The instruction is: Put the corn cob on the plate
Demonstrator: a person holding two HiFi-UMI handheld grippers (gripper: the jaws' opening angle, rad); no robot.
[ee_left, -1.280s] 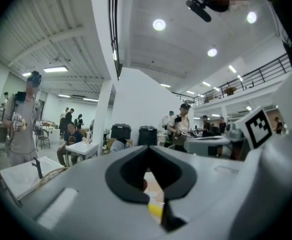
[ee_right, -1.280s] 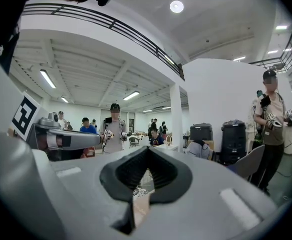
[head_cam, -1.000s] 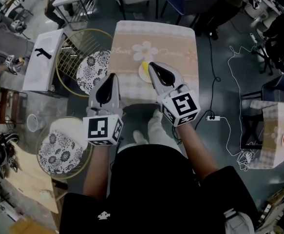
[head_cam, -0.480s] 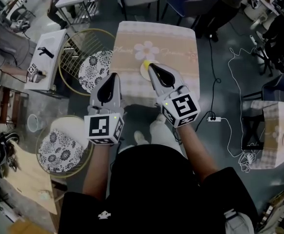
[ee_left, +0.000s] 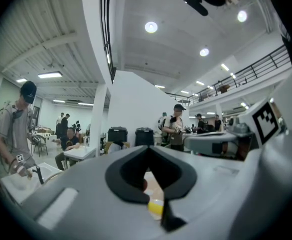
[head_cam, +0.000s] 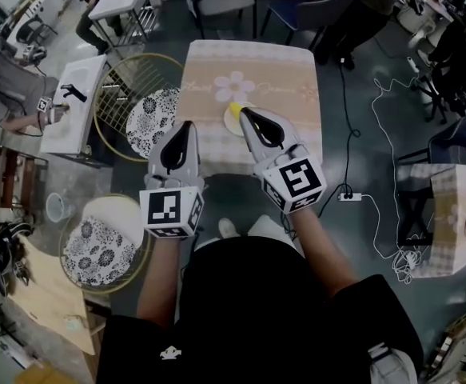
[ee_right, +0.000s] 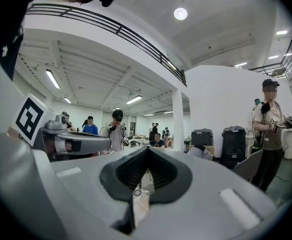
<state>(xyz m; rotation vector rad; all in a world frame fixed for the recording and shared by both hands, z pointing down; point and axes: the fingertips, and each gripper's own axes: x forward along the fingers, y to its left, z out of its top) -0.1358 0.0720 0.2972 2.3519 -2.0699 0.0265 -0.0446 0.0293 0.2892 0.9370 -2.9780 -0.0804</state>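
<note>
Square table (head_cam: 290, 72) with beige flower-print cloth, pale round plate (head_cam: 231, 123) lying near its front edge

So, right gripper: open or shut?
Shut. In the right gripper view, the right gripper has its jaws together at the tips, with nothing held between them.

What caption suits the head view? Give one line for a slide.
Left gripper and right gripper, both shut and empty, at the table; corn cob lies on the plate.

Plate (head_cam: 229, 124) mostly behind right hand-held gripper (head_cam: 243, 111), corn cob (head_cam: 234, 107) perhaps just a tip
</note>
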